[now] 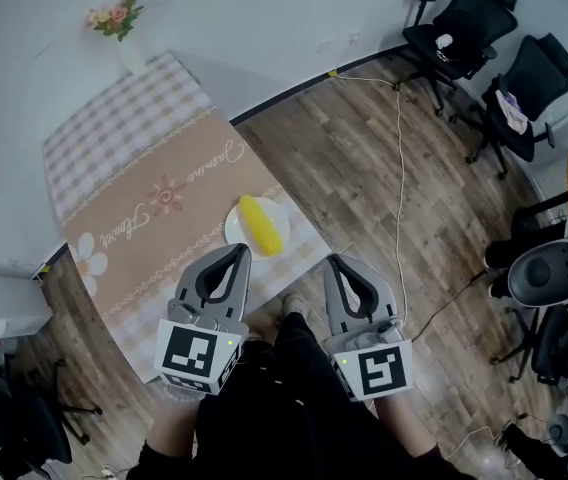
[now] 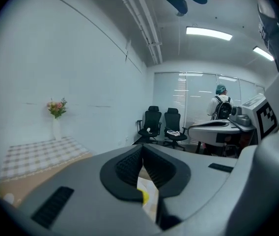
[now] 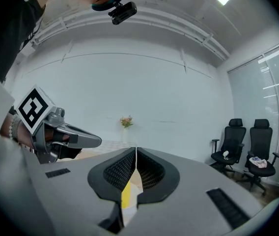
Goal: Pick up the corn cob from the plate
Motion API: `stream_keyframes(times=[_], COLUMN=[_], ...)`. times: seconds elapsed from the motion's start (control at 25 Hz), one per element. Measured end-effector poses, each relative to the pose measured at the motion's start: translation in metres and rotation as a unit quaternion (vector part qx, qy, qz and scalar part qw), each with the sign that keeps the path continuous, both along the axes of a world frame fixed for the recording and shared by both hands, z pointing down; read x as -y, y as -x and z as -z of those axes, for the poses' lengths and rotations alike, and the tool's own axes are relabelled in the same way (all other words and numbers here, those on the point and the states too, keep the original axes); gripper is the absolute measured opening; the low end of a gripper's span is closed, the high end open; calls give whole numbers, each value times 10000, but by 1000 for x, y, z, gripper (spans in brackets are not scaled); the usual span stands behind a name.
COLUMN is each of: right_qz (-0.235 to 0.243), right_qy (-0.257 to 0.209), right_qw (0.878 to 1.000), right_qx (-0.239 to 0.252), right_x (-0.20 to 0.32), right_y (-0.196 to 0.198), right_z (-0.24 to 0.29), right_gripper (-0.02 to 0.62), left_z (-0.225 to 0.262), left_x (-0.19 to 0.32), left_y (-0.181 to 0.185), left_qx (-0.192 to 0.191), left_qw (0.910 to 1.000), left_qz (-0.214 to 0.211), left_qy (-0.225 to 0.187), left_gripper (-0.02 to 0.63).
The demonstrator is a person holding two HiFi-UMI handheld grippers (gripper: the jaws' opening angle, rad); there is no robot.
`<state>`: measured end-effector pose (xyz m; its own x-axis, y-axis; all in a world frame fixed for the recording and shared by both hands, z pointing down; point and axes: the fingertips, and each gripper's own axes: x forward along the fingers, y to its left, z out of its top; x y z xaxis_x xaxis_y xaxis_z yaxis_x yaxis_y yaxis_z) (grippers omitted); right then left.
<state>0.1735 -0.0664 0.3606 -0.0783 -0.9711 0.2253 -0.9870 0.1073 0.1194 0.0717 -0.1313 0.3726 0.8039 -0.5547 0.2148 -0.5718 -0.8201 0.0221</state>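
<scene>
At the table's [image 1: 134,158] near end:
- One left gripper [image 1: 239,251], jaws clenched, empty.
- One white plate [image 1: 232,220], near rim partly behind that gripper's tip.
- One corn cob [image 1: 261,224], yellow, lying on the plate. Both gripper views show only a sliver of it.
- One right gripper [image 1: 334,261], jaws clenched, empty.

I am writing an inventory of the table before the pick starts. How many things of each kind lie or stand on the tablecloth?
corn cob: 1
plate: 1
vase of flowers: 1
Total: 3
</scene>
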Motion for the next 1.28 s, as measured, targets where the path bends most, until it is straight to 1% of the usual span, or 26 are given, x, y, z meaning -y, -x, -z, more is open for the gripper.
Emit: stream_keyframes(times=[0.08, 0.2, 0.44, 0.56, 0.72, 0.84, 1.0, 1.12, 1.28], right_qz=[124, 398, 871, 1108, 1322, 1471, 1616, 1693, 1783], right_qy=[-25, -154, 68, 97, 201, 260, 286, 317, 393], right_qw=[9999, 9991, 9961, 9937, 9909, 9886, 9861, 9847, 9827], right_qx=[38, 78, 106, 100, 177, 205, 239, 280, 297], right_x=[7, 19, 39, 50, 60, 65, 74, 80, 88], right_y=[-6, -11, -18, -20, -23, -26, -31, -34, -41], right_z=[-1, -1, -9, -13, -20, -26, -29, -32, -37], right_gripper=[43, 43, 43, 43, 43, 43, 43, 43, 43], left_z=[-2, -9, -33, -50, -77, -97, -127, -148, -172], left_x=[5, 12, 30, 43, 57, 63, 74, 81, 90], left_y=[-7, -17, -32, -35, -38, -43, -48, -53, -61], left_qx=[52, 118, 261, 416, 675, 745, 828, 897, 1061], left_qw=[9999, 9996, 9968, 9924, 9834, 9753, 9589, 9458, 9330], left_qz=[86, 192, 496, 781, 1101, 1258, 1617, 1861, 2050], left_qy=[24, 175, 567, 856, 1276, 1658, 2181, 2505, 2762], left_gripper=[14, 14, 15, 26, 111, 149, 203, 227, 238])
